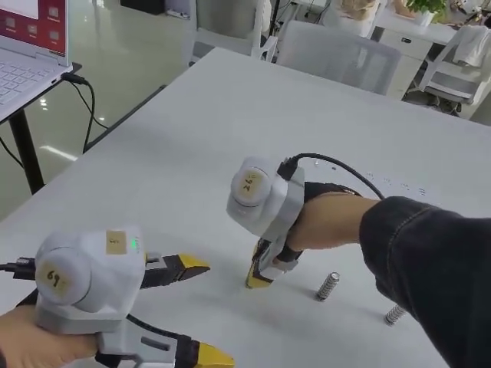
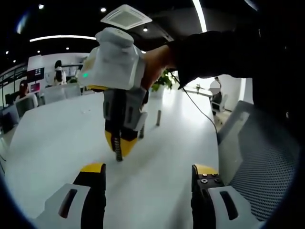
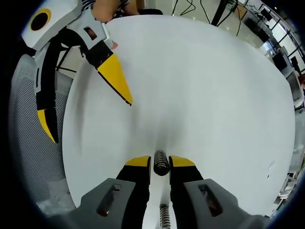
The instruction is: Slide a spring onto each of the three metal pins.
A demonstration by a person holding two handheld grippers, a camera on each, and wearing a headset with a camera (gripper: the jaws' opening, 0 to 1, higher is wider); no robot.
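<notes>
Right tongs (image 3: 161, 161) are closed narrowly on a small coiled grey metal spring (image 3: 161, 164) and point down at the white bench (image 1: 230, 115). Contact with the surface cannot be confirmed. Left tongs (image 2: 148, 171) stand wide apart, empty, near the bench's front edge. A second coiled spring (image 1: 328, 285) rests near the right tongs. A third coiled spring (image 1: 395, 314) lies beside the dark sleeve (image 1: 430, 261).

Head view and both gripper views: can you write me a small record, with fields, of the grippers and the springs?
right gripper: shut on a spring, tips pointing down at the table
left gripper: open, holds nothing, apart from the right one
other springs: two on the table beside the right gripper, one nearer to it, one farther
</notes>
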